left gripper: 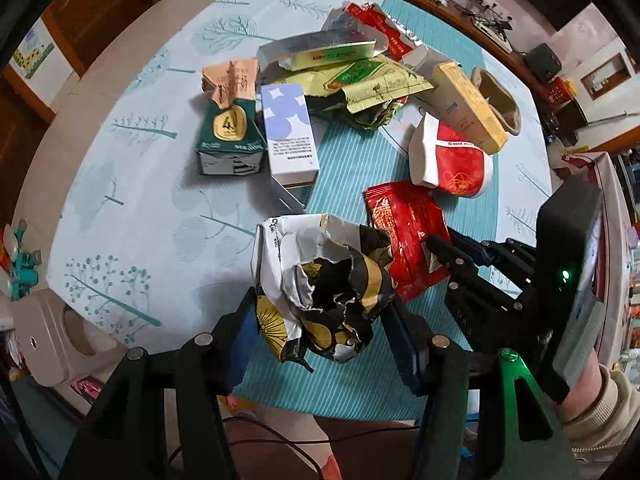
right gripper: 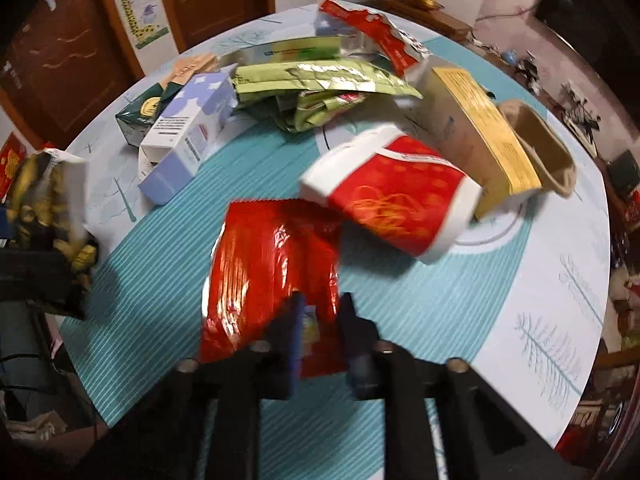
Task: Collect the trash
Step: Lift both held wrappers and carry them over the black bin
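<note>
The left gripper (left gripper: 320, 312) clenches a crumpled black-and-gold wrapper (left gripper: 320, 280) at six o'clock on the table (left gripper: 132, 216) — the right gripper (right gripper: 320, 316) pinches a red packet's (right gripper: 272, 264) near edge, a red cup (right gripper: 396, 196) lying at one o'clock.

The surface (left gripper: 132, 208) wears a pale cloth printed with teal trees, a striped teal mat (left gripper: 352, 168) over its middle. Far right, a wooden shelf (left gripper: 472, 12) holds tangled cables — brown doors (right gripper: 60, 60) stand far left.
</note>
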`<state>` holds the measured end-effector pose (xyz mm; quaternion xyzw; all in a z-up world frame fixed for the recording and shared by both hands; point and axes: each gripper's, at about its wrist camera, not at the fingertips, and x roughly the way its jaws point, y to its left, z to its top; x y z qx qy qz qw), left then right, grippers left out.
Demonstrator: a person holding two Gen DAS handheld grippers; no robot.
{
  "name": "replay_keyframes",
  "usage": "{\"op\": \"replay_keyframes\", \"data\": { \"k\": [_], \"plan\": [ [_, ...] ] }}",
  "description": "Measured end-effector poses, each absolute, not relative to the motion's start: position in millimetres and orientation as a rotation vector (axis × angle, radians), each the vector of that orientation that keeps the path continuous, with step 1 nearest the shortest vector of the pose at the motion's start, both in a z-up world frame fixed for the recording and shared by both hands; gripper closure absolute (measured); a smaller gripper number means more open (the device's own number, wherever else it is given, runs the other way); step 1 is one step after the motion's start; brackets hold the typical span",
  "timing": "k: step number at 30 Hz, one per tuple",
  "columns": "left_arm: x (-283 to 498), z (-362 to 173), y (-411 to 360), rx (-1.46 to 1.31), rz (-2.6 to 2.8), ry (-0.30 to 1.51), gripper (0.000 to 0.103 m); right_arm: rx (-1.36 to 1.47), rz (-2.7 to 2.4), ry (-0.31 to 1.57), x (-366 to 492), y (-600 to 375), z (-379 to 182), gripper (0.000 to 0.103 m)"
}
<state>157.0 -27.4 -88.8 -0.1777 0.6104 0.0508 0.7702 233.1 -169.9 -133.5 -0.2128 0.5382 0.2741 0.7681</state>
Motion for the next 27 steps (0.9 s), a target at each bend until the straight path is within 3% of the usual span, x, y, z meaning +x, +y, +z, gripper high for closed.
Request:
{"op": "replay_keyframes", "data": {
  "k": [9,27],
  "plan": [
    [135,-56,-7,-0.288,0.014,1.271,0.045,-0.2,0.481,1.247,213,-194,-117,0.099],
    [21,-38,39,-0.104,-0.281,1.196,0.045,0.08,0.213,1.017,33,-158,-17,0.099]
  ]
}}
